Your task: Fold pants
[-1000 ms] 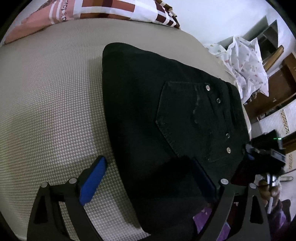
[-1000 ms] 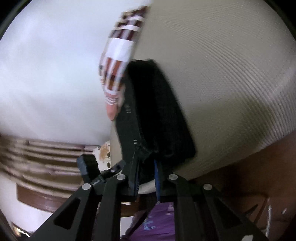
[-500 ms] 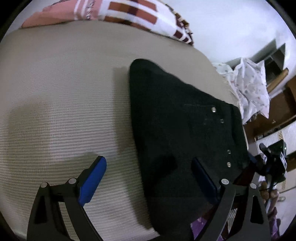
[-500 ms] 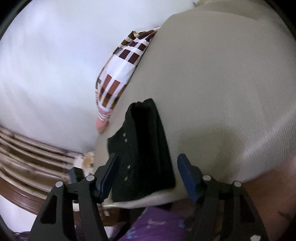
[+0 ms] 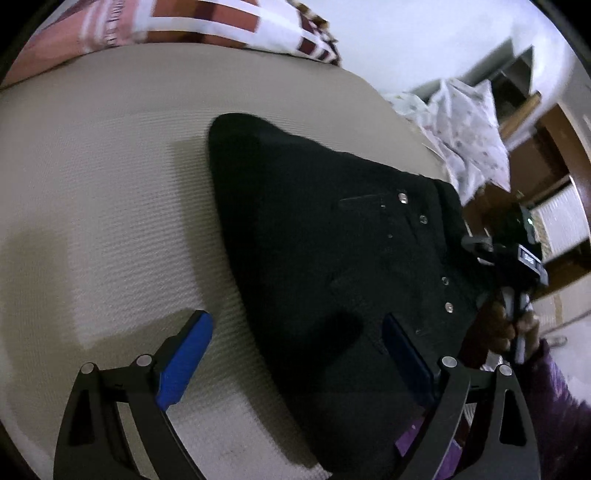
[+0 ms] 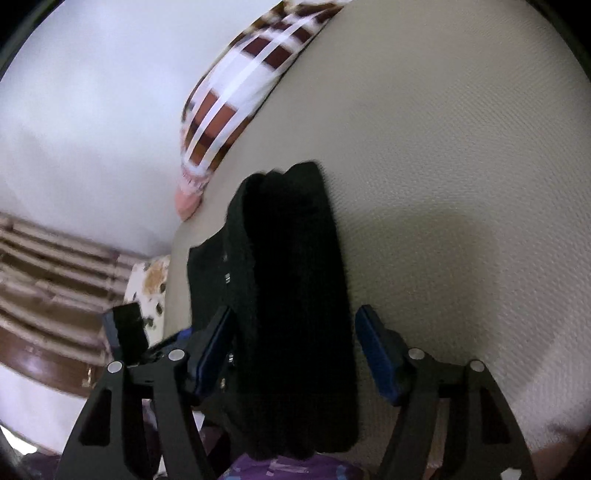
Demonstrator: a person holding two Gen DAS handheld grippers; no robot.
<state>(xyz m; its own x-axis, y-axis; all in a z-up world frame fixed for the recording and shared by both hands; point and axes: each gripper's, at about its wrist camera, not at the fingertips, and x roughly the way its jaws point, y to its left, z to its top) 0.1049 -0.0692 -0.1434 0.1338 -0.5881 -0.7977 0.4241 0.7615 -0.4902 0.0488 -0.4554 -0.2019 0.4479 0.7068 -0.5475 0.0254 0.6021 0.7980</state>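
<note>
The left gripper (image 5: 295, 354) hung with its jaws spread wide, one blue pad over the beige bedspread (image 5: 110, 206) and the other over the black pants (image 5: 325, 258), pinching nothing. The right gripper (image 6: 295, 343) was likewise spread, straddling the near end of the folded bundle without pressing it, which suggests the cloth had been let go to settle. The pants lay flat in a compact fold near the bed's edge, pocket rivets up, directly beneath and between both tools. The fold looked close to finished. A checked pillow (image 5: 229, 22) sat well beyond.
</note>
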